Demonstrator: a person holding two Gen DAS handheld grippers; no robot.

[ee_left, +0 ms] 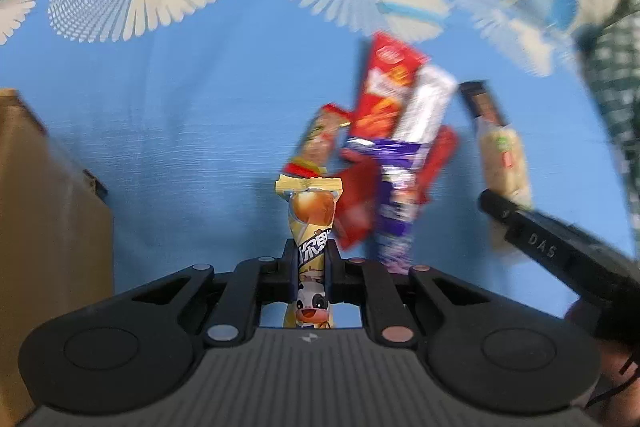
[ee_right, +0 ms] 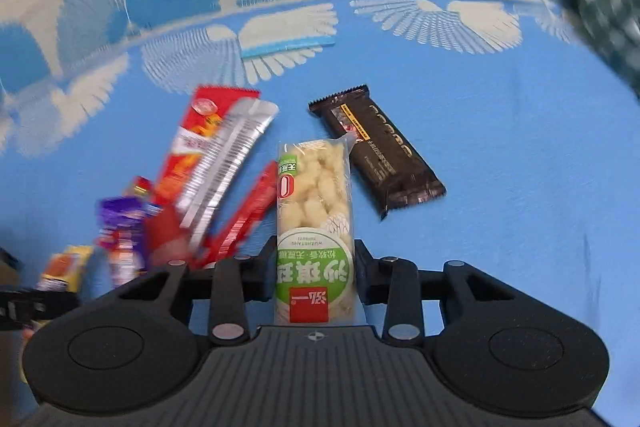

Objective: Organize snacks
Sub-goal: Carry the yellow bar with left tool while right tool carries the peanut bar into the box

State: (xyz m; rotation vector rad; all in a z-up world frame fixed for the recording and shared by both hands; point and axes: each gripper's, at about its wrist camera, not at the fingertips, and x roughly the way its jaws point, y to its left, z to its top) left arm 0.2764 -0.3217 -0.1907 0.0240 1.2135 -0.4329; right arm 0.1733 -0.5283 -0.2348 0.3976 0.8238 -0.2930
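left gripper (ee_left: pixel 313 259) has its jaws pinched tight on a skinny yellow snack pack (ee_left: pixel 312 227) with a cartoon cow on it, held up off the blue tablecloth (ee_left: pixel 180 131). right gripper (ee_right: pixel 316 263) is doing the same thing with a clear puffed rice bar (ee_right: pixel 314 195) that has a green and red label, jaws squeezing it from both sides.

the rest of the snacks sit in a loose pile out on the cloth: a red cracker pack (ee_left: pixel 384 83) with a silver wrapper (ee_left: pixel 426 107) lying over it, a purple wrapper (ee_left: pixel 394 195) on top of some flat red packets (ee_left: pixel 356 203), all overlapping. pretty blurry in the left view. a dark brown chocolate bar (ee_right: pixel 378 147) lies flat on its own, just past the rice bar's far end, toward the patterned edge of the cloth.

there's a cardboard box (ee_left: pixel 44 227) at the left edge of the cloth, near the left gripper. a white and blue packet (ee_right: pixel 286 41) sits far back on the fan-pattern border.
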